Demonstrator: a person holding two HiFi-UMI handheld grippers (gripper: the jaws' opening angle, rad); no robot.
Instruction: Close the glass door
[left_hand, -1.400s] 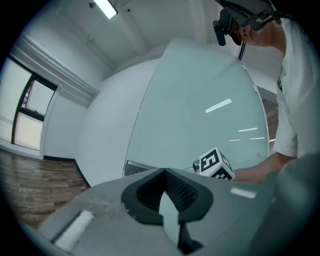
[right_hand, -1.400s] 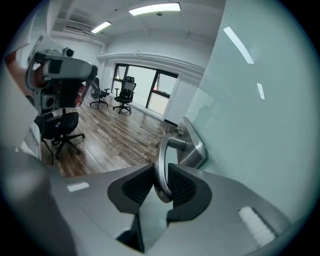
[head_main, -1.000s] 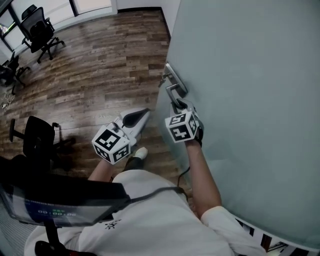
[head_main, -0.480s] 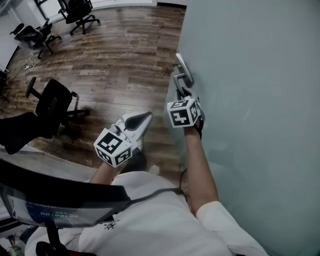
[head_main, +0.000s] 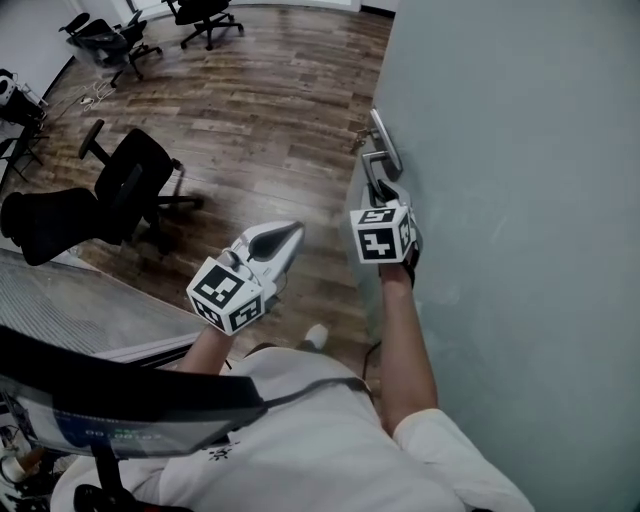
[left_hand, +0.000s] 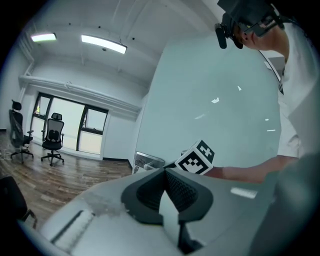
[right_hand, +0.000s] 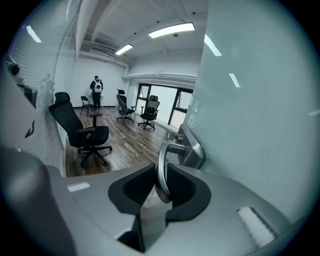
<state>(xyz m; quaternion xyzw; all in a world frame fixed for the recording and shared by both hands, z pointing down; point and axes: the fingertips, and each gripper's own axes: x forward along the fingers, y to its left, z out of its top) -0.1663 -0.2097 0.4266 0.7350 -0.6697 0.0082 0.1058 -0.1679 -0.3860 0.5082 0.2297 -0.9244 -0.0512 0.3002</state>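
**Glass door** (head_main: 520, 180): frosted and upright, along the right edge of the wood floor (head_main: 260, 110).

**Handle** (right_hand: 161, 167): a metal lever on a plate at the door's free edge.

**Right gripper** (head_main: 388, 195): at the handle, with its jaws closing on the lever (the lever sits between the pads and touches them).

**Left gripper** (head_main: 292, 229): in the air beside the door, apart from the handle, with its jaws closed together on nothing.

**Chair** (head_main: 140, 185): black, near the floor's left edge (more chairs (head_main: 205, 10) stand at the far end).
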